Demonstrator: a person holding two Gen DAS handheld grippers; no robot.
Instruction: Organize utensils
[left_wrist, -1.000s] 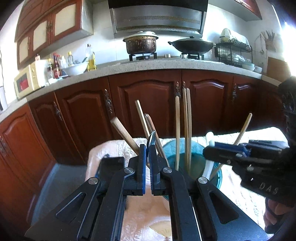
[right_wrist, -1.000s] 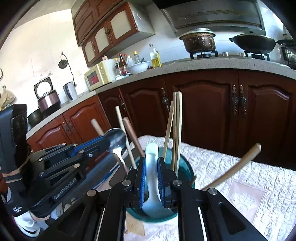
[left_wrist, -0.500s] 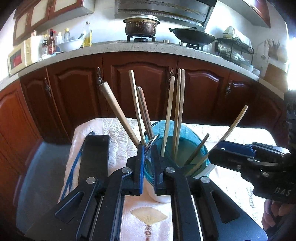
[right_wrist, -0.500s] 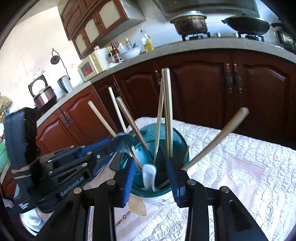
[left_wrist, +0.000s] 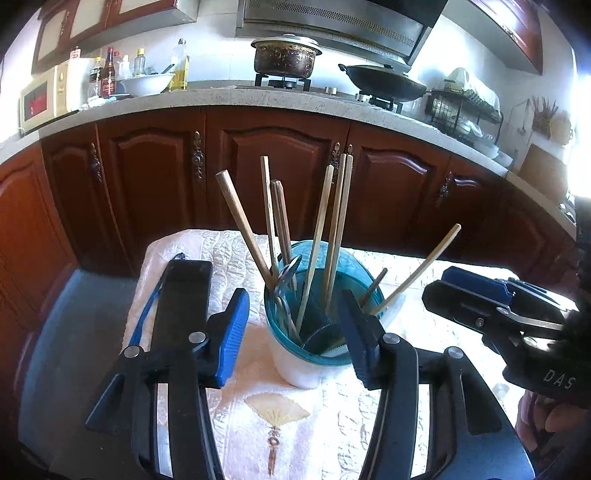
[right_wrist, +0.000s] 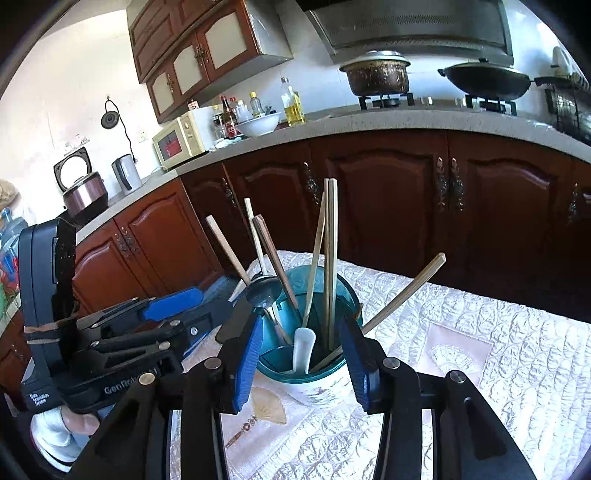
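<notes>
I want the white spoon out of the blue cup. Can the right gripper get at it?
Probably yes. The right gripper is open just above the white spoon, whose handle stands near the cup rim; the chopsticks behind crowd it a little.

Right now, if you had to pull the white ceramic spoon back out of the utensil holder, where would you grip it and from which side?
Probably the spoon's upper end, the only part clear near the holder's teal rim. Come straight down from above with the right gripper, jaws astride the narrow end, since chopsticks stand close behind it.
</notes>
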